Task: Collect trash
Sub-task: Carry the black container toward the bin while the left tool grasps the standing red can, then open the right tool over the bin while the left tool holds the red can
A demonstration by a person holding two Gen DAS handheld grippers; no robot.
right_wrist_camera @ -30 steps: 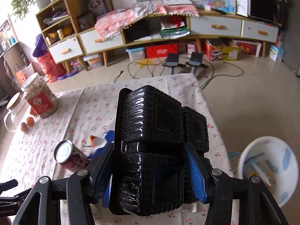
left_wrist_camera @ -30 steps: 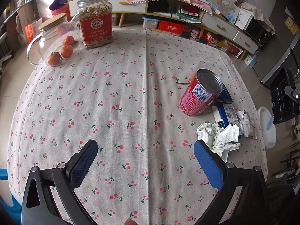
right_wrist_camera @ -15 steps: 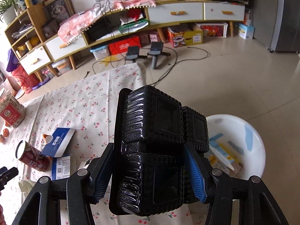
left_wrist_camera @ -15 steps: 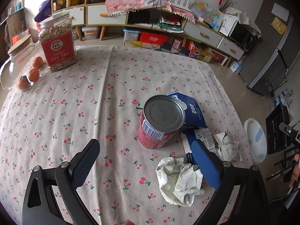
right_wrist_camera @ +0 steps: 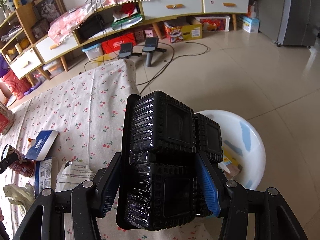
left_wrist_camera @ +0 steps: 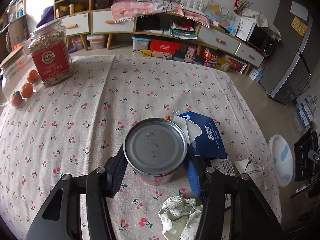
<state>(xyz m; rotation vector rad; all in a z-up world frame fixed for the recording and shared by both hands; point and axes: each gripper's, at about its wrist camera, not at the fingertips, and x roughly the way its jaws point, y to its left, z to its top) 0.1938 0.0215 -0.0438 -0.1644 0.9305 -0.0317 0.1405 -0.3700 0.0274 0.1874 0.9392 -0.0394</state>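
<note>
Left claw [left_wrist_camera: 156, 172] straddles upright can [left_wrist_camera: 155, 149] on counter [left_wrist_camera: 80, 120], pads apparently not yet touching | right claw [right_wrist_camera: 158, 182] grips black tray [right_wrist_camera: 160, 160] on edge, bin [right_wrist_camera: 250, 140] just beyond, floor-level

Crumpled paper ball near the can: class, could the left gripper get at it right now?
Probably not yet: the left gripper has its fingers around the can, and the crumpled paper ball lies beneath its right finger.
</note>
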